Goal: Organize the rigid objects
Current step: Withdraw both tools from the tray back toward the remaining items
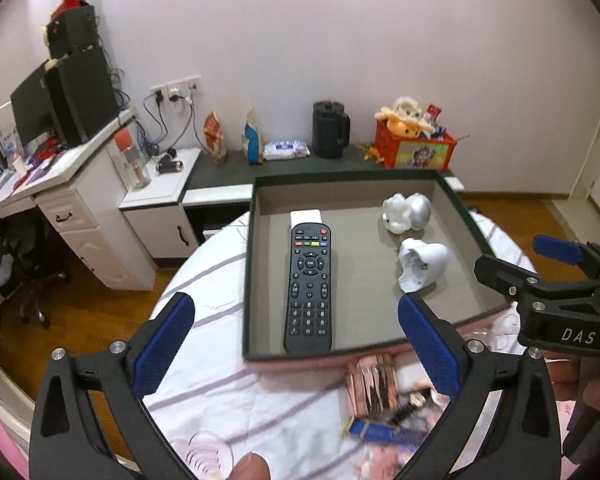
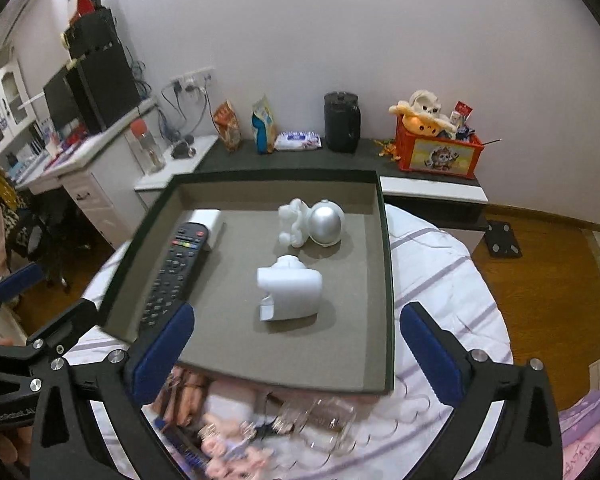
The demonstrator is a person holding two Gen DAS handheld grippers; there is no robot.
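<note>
In the left wrist view, the left gripper (image 1: 296, 344) has its jaws spread wide and nothing is between the pads. A shallow dark tray (image 1: 249, 280) lies on the striped cloth (image 1: 204, 280). Inside it, the black remote (image 1: 309, 286) lies at the tray's 9 o'clock side, with its far end on a small white box (image 1: 306, 216). The white figurine (image 1: 406, 212) lies at 1 o'clock and the white plug-like piece (image 1: 422, 264) at 3 o'clock. The right gripper (image 1: 540, 264) shows at the picture's 3 o'clock edge.

In the right wrist view, the right gripper (image 2: 296, 346) is also wide and holds nothing. The plug-like piece (image 2: 290, 292) lies near the tray's (image 2: 388, 280) middle, with the figurine (image 2: 312, 224) beyond it at 12 o'clock and the remote (image 2: 174, 272) at 9 o'clock.
</note>
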